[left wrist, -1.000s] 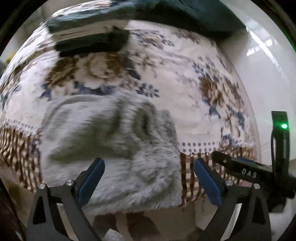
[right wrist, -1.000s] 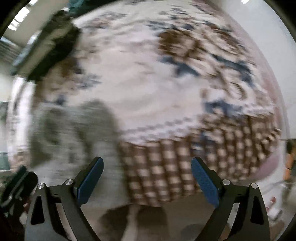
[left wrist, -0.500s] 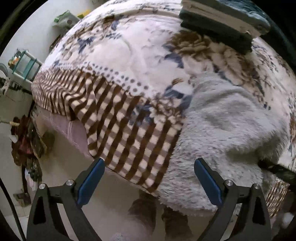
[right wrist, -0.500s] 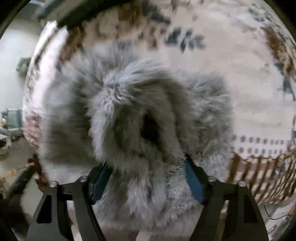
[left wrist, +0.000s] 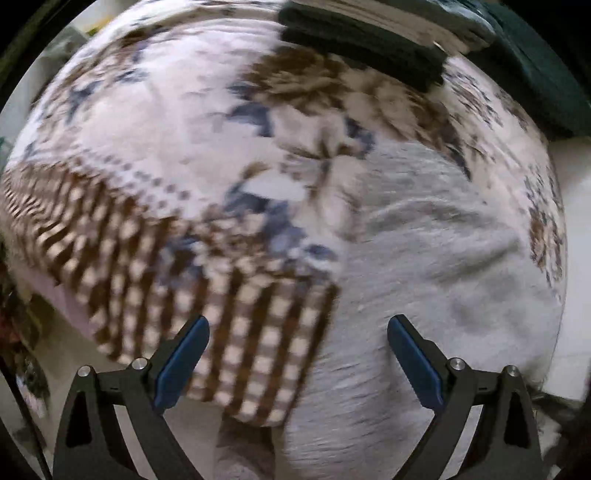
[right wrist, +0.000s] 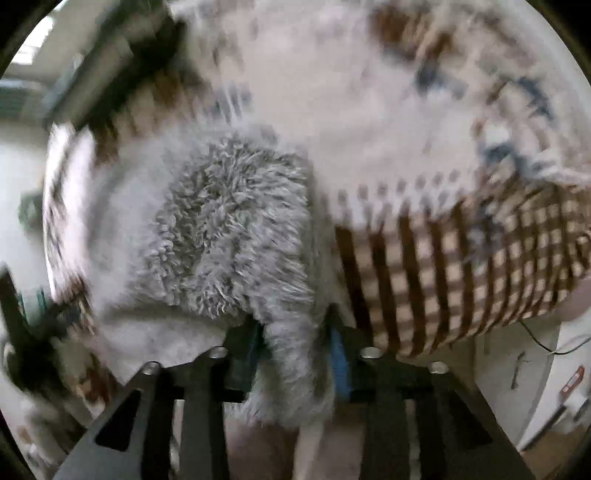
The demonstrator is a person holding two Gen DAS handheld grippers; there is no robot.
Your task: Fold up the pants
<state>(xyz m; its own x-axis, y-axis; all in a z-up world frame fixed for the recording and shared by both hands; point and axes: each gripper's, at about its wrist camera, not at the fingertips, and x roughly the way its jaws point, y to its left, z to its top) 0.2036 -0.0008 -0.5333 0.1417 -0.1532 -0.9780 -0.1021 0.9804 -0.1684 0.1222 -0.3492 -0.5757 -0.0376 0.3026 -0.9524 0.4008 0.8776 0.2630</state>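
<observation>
The fluffy grey pants (left wrist: 436, 266) lie crumpled at the near edge of a bed with a floral and checked blanket (left wrist: 177, 155). In the left wrist view my left gripper (left wrist: 295, 363) is open and empty, above the blanket's checked border, with the pants under its right finger. In the right wrist view my right gripper (right wrist: 295, 350) is shut on a fold of the grey pants (right wrist: 229, 221), which bunches up between the blue pads.
A stack of dark folded clothes (left wrist: 365, 33) lies at the far side of the bed. The checked blanket border (right wrist: 472, 266) hangs over the bed's near edge. Floor and clutter show at the lower right (right wrist: 554, 387) of the right wrist view.
My right gripper has closed on the pants, pinching a fold. My left gripper has shifted slightly, staying open over the blanket edge.
</observation>
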